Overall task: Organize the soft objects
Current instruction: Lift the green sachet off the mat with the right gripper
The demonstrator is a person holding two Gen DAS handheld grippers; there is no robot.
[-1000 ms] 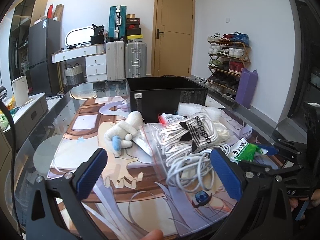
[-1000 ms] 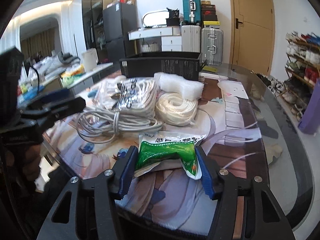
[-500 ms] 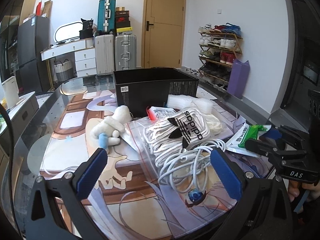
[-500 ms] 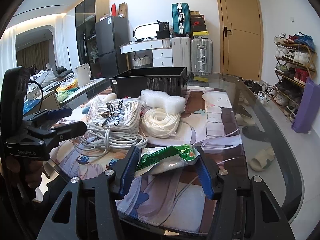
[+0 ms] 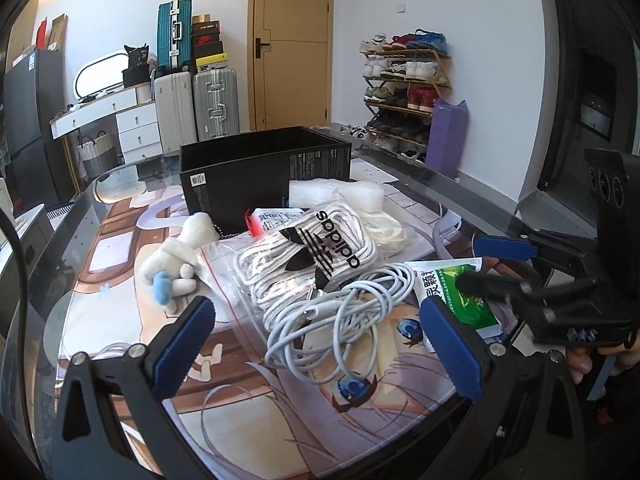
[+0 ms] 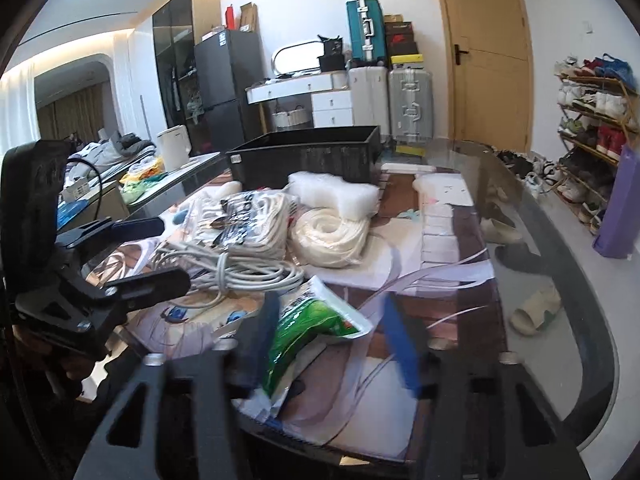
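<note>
The right gripper spreads wide; the green packet leans against its left finger, seemingly ungripped, above the tabletop. The left gripper hovers open over white cables.

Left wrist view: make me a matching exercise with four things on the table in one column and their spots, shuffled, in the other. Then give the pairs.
Things
1. plush toy
2. black box
3. green packet
4. white cable

Places
A. at the back, behind the pile
B. between the right tool's fingers
C. left of the zip bag
D. coiled loosely at the front of the pile

Pairs: 1-C, 2-A, 3-B, 4-D
</note>
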